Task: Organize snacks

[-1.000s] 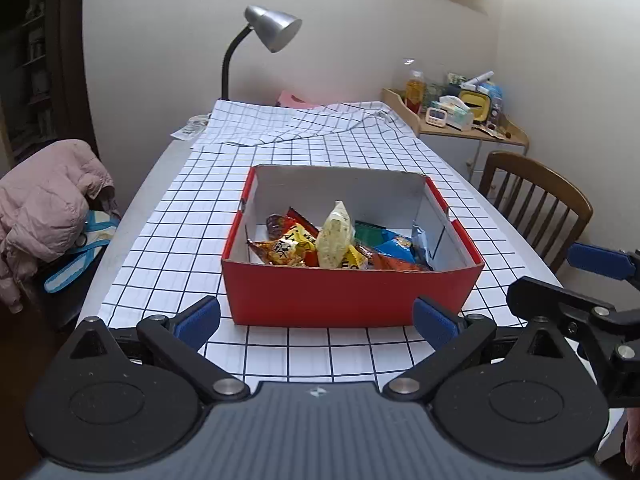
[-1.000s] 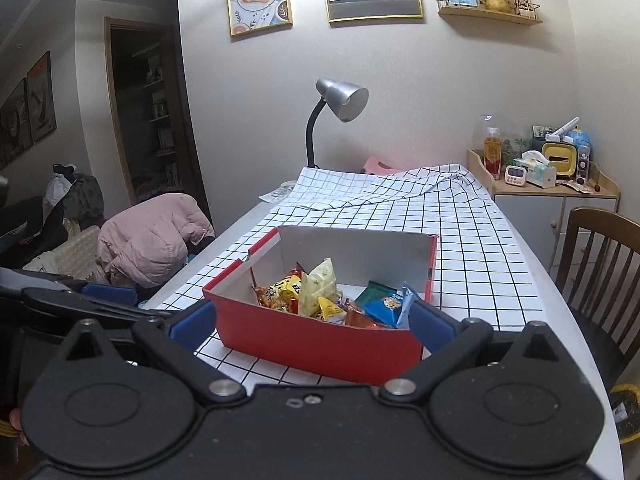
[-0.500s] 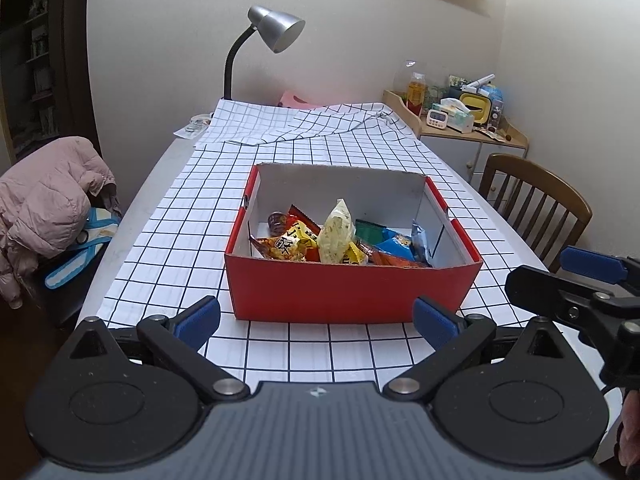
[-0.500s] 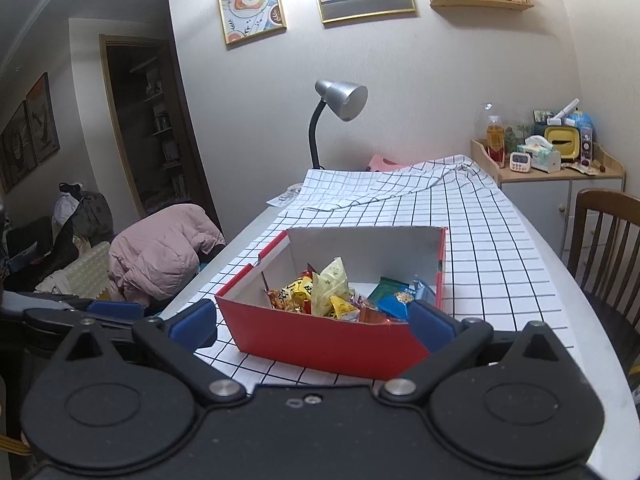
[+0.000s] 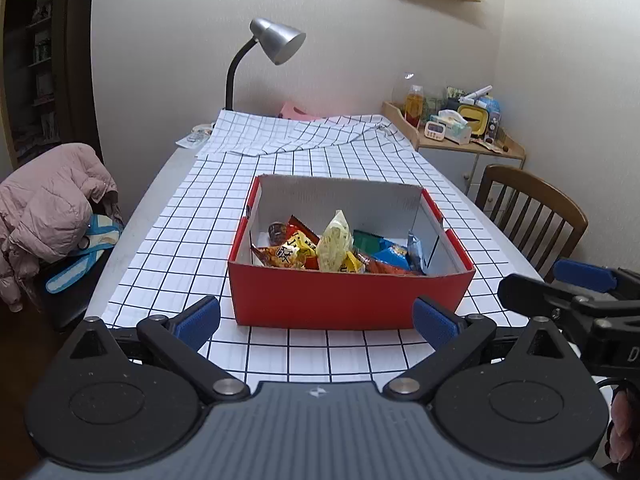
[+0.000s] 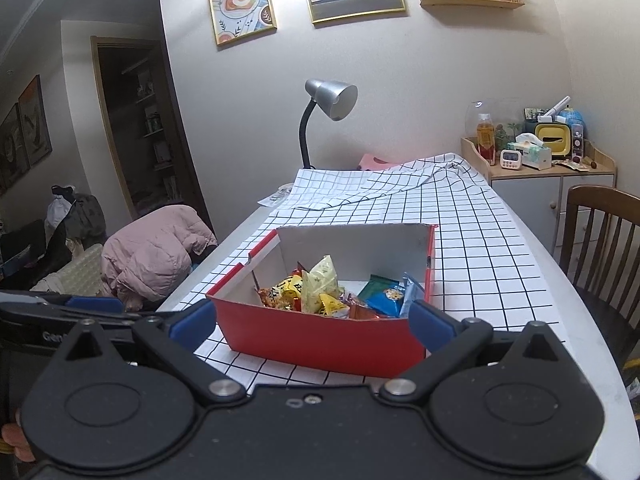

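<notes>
I see the red box sitting mid-surface on the checked tablecloth, snack packets heaped inside against its near wall. There is bare cloth on every side of the box, with the most room beyond its far wall, up to the cloth's rumpled fold. A wooden chair stands off the surface's right edge, a pink jacket off the left. My left tool is spread wide, empty, touching nothing, short of the box's near wall. My right tool is likewise wide open and empty, at the near right corner.
</notes>
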Motion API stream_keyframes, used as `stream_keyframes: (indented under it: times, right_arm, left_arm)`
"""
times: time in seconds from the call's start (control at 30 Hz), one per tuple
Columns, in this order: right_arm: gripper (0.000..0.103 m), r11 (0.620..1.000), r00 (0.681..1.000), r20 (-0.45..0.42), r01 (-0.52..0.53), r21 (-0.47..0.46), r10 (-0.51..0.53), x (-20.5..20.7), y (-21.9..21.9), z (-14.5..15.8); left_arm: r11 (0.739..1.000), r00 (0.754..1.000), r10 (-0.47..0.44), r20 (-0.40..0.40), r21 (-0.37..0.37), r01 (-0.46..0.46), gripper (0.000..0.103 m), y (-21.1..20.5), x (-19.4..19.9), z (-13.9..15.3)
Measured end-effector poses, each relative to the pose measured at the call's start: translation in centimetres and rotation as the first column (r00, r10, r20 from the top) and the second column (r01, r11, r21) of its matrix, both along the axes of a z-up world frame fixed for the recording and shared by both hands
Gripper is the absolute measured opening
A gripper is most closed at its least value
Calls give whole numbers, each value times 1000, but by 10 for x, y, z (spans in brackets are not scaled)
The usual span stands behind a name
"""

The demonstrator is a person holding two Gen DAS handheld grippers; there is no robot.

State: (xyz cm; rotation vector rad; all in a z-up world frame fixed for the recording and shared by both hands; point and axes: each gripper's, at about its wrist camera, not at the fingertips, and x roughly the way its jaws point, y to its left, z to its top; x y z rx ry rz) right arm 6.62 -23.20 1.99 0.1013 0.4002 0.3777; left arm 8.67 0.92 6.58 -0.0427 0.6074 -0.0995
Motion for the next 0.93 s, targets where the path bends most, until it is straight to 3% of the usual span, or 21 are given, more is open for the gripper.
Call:
stream_keyframes:
  times: [0.43,0.93]
  right_arm:
    - [103,1000,999,-35,-2,22,3,4,-3,-7]
    - [103,1000,998,-63,3,27,-2,6,-5,-19]
  left_arm:
    - [999,1000,9,24,36,-10,103,-5,-7,2]
    - [1000,1000,-2,-31,18,3,103,-9,-1,-14]
